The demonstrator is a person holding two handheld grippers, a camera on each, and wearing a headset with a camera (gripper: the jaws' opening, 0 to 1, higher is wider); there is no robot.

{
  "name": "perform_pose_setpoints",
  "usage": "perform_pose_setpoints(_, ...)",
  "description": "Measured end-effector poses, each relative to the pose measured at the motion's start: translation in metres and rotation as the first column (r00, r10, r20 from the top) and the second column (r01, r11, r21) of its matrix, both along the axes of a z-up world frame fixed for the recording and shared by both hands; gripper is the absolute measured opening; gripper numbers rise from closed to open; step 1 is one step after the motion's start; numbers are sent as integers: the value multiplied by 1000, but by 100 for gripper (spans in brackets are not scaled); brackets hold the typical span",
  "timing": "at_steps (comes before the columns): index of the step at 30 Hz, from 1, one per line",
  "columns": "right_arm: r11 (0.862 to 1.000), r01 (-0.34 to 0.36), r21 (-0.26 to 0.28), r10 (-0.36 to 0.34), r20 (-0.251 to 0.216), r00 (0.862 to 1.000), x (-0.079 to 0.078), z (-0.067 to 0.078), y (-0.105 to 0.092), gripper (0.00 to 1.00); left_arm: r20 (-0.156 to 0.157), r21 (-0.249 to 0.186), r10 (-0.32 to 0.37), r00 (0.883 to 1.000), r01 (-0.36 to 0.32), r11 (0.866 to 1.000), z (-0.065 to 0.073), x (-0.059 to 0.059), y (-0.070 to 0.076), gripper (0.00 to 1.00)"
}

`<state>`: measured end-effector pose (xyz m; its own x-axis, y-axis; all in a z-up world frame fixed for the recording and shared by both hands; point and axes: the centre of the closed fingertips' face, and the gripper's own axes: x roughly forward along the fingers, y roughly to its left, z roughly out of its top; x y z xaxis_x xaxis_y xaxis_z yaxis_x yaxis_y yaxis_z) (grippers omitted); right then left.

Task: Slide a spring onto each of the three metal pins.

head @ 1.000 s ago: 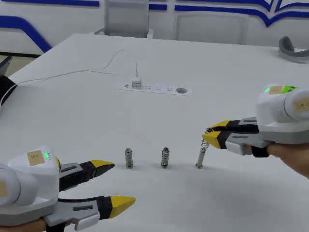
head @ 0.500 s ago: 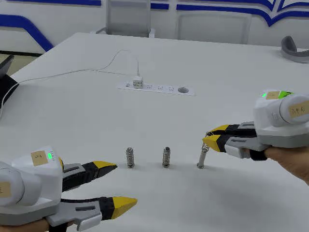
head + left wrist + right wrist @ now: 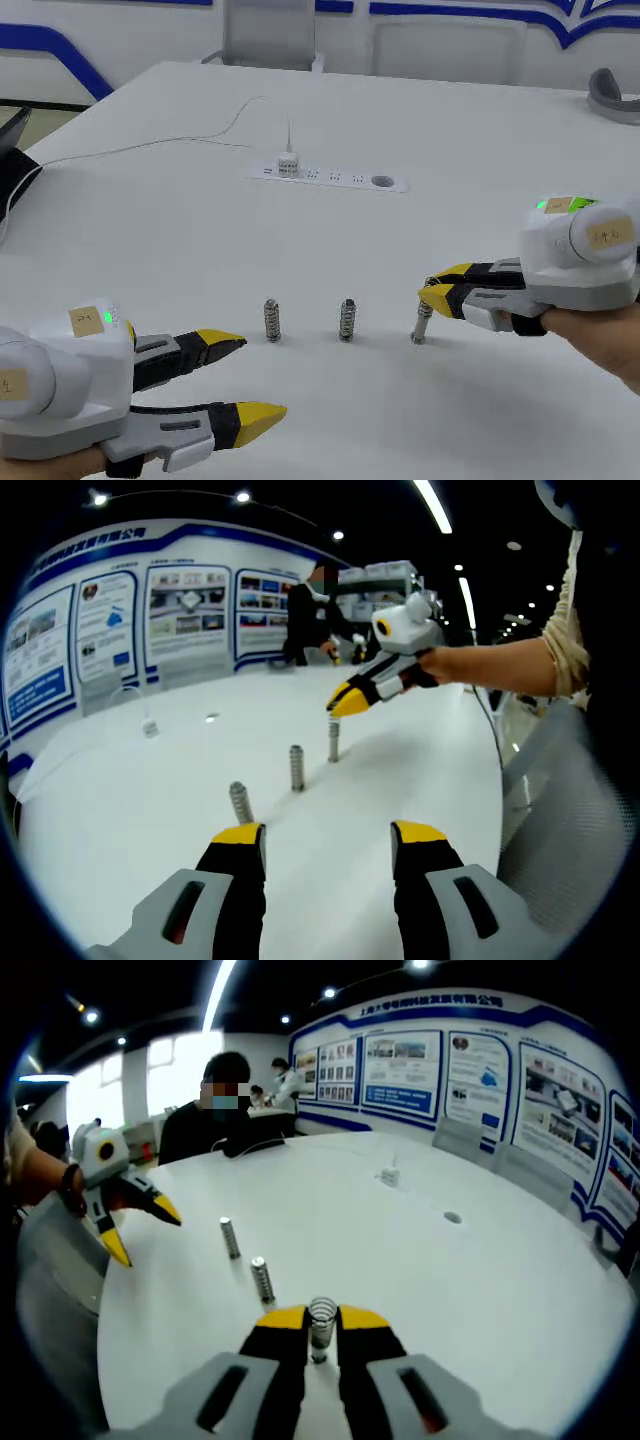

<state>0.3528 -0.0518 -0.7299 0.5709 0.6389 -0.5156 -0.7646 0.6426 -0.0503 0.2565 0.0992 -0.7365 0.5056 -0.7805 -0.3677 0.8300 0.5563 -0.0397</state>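
Observation:
Three metal pins stand in a row on the white table [image 3: 150, 230]. The left pin [image 3: 271, 320] and the middle pin [image 3: 347, 320] each carry a spring. My right gripper [image 3: 436, 288] is shut on a spring [image 3: 321, 1310] at the top of the right pin [image 3: 421, 326]; the spring sits between its yellow tips, with the pin's shaft [image 3: 318, 1345] just below. My left gripper [image 3: 250, 378] hovers open at the near left with nothing in it, short of the left pin [image 3: 240, 802]. From there the right gripper [image 3: 345, 700] is seen over the far pin [image 3: 334, 740].
A white power strip [image 3: 325, 178] with a plug and a cable lies farther back on the table. Chairs stand beyond the far edge, and a grey curved object [image 3: 612, 95] lies at the far right. A person [image 3: 215, 1110] sits behind the table.
My right gripper has come down a little with the spring over the right pin, which now stands straighter. The left gripper stays open in place.

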Motion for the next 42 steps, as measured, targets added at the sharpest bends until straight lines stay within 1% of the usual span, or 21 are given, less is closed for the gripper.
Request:
perform_pose_setpoints(6,1000,5,-1,-5,-18,1000,-1,-12,1,12,-4,0,4,1000,-4,1000,-1,0,0,51)
perform_pose_setpoints(17,1000,13,-7,-13,-35,999,-3,-24,1,12,-7,-1,7,1000,-7,1000,-2,0,0,50)
perform_pose_setpoints(24,1000,13,-28,-14,-46,999,-4,-35,0,12,-7,-2,9,1000,-9,1000,-1,0,0,50)
perform_pose_setpoints(27,1000,18,-22,-19,-53,998,-4,-35,0,12,-7,-5,11,1000,-11,1000,-1,0,0,50)
perform_pose_setpoints(42,999,18,-39,-21,-74,997,-10,-44,-5,15,-10,-10,11,1000,-11,1000,0,0,-1,50)
